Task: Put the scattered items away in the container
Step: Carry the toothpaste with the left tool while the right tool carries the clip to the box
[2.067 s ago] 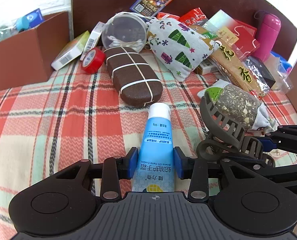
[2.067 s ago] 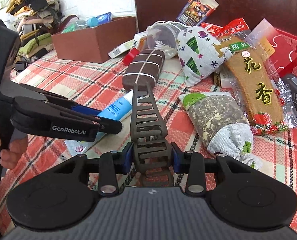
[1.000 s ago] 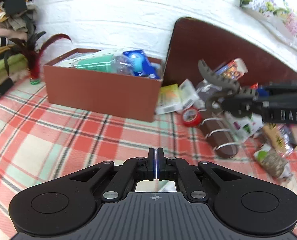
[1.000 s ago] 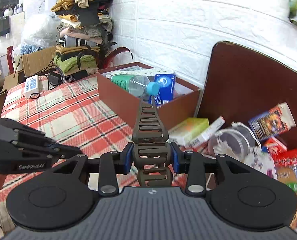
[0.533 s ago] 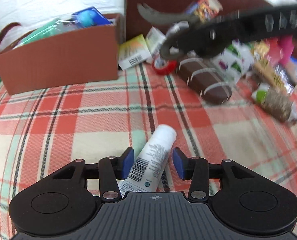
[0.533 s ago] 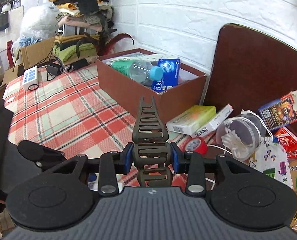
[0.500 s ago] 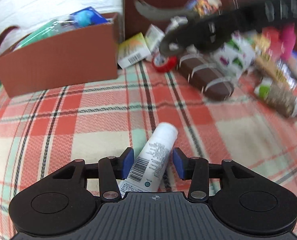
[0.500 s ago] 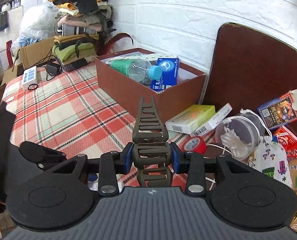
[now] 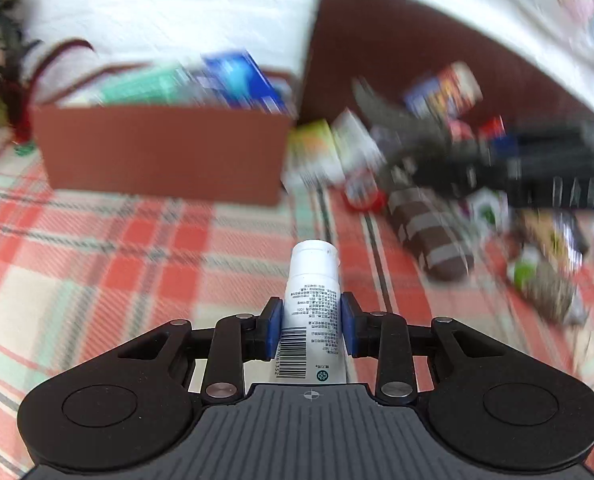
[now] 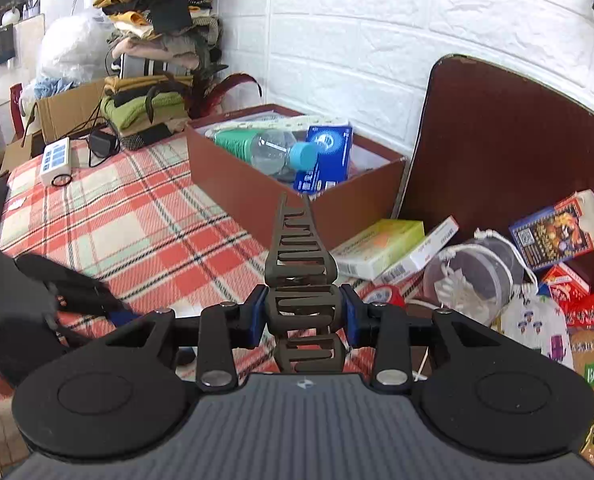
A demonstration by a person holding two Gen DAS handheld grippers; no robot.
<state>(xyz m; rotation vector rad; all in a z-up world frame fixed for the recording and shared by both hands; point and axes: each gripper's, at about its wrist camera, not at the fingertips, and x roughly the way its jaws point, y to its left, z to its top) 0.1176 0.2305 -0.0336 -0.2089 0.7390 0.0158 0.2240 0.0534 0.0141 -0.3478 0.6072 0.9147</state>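
Your left gripper is clenched on a white plastic cream tube with a round white cap; blue pads press both sides of the tube, barcode side up, cap pointing forward. The tube is lifted above the red, white and green plaid cloth. The left wrist view is motion-blurred, so detail past the tube is poor.

Your right gripper is clamped on a dark grey plastic claw hair clip, pads gripping its middle, toothed end pointing forward toward the brown cardboard box.

The box sits on the cloth against the white brick wall, just beside a dark brown rounded board. Inside it: a clear plastic bottle with a green label and blue cap and a blue carton leaning at the near right corner.

Scattered items lie to the right of the box: a yellow-green flat box touching a white slim box with a barcode, a red tape roll partly behind your right gripper, a clear round tub in a drawstring net, a colourful printed carton leaning on the board, and a white cloth pouch with tree prints. In the left wrist view a brown oblong case with white bands lies on the cloth, well apart from the tube.

Your left gripper shows blurred at the lower left of the right wrist view.
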